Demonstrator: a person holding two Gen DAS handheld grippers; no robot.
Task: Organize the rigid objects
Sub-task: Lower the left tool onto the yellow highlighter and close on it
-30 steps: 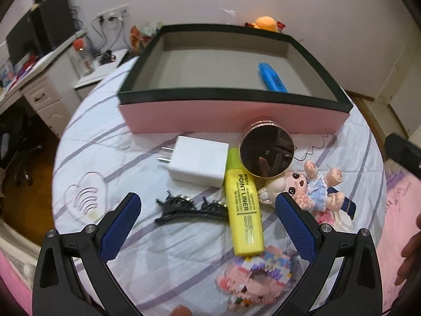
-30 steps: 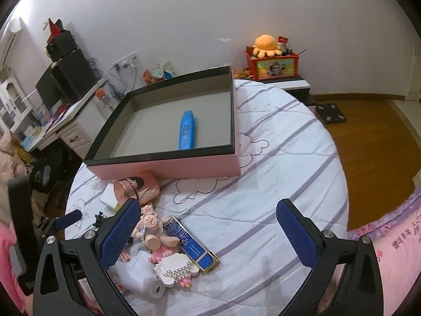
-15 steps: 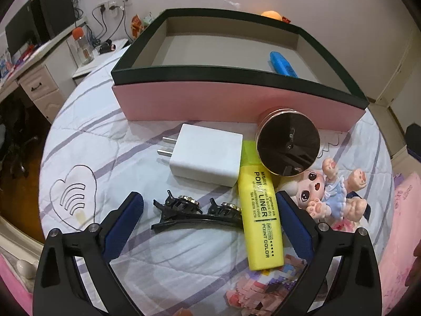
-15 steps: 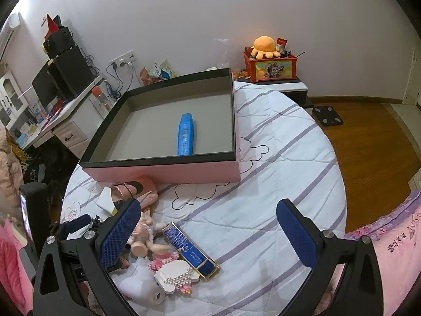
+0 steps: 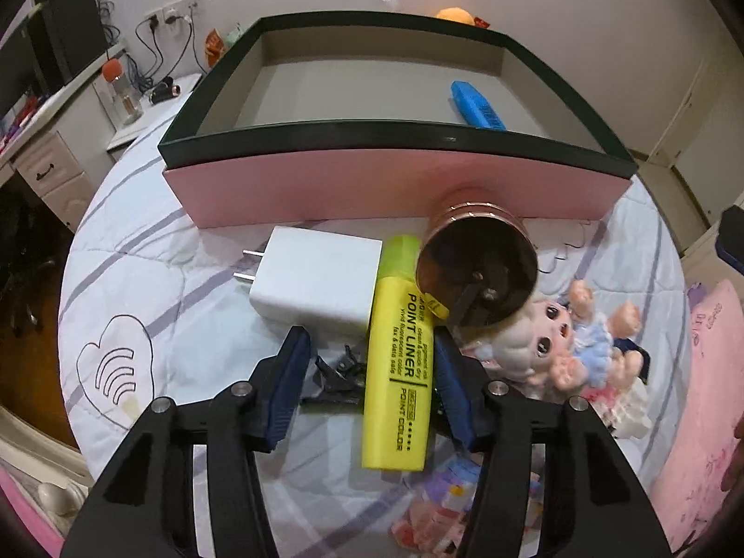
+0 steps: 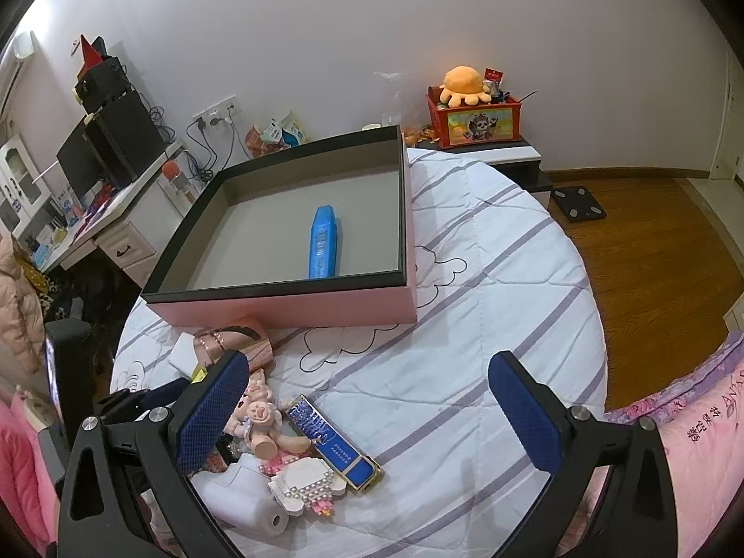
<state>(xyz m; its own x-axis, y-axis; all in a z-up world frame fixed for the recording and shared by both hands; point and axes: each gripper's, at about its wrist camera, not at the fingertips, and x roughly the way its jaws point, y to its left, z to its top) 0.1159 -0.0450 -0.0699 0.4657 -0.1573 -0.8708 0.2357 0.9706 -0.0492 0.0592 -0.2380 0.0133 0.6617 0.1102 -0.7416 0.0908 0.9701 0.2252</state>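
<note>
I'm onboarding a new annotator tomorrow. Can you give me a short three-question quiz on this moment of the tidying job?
1. True or false: the pink box holds only a blue highlighter.
2. Which item lies between the left gripper fingers? A) white charger B) yellow highlighter C) doll
3. Fill in: the right gripper is ____ and holds nothing.

Key:
1. True.
2. B: the yellow highlighter; the white charger and the doll lie outside the fingers.
3. Open.
</note>
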